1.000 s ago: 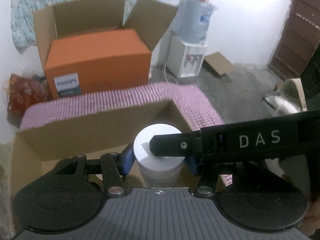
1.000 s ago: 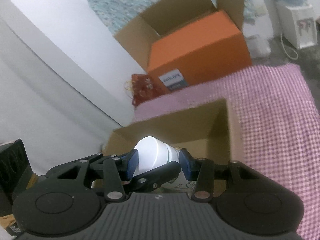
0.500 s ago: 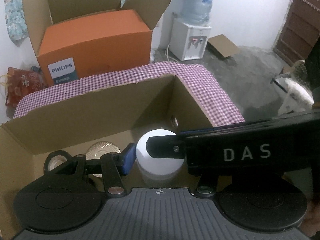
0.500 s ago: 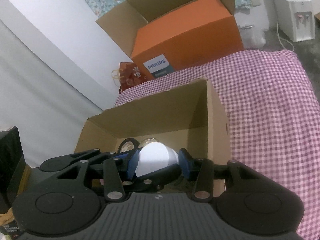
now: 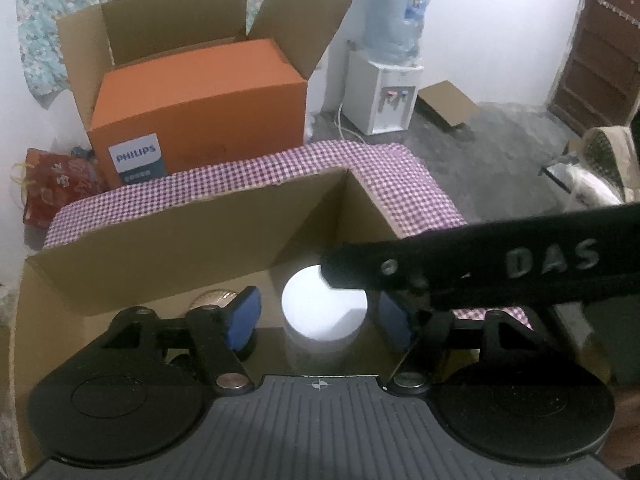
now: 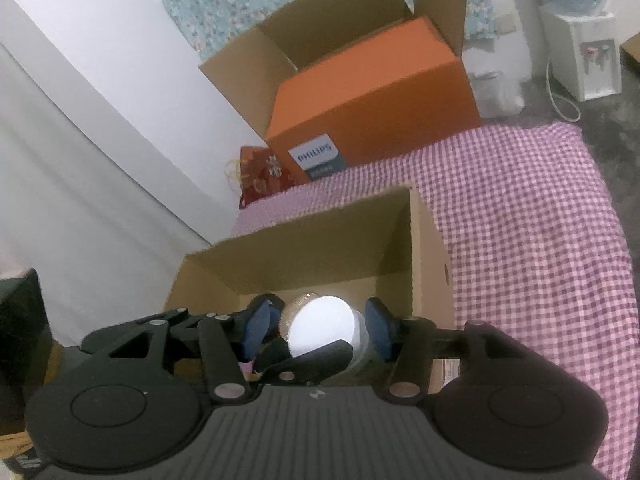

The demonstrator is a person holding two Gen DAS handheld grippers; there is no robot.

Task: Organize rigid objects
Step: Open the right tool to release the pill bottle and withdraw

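Standing in the cardboard box, a white-lidded jar, 2 just-opened claws beside it.

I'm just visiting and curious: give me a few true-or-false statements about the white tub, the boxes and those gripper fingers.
1. The white-lidded tub sits inside the open cardboard box. True.
2. The left gripper has its fingers clamped on the tub. False: blue pads stand clear on both sides.
3. The orange box carries a Philips label. True.
4. The cloth under the cardboard box is plain green. False: it is pink-and-white checked.
5. The right gripper holds a cup. False: its fingers are apart around the tub.
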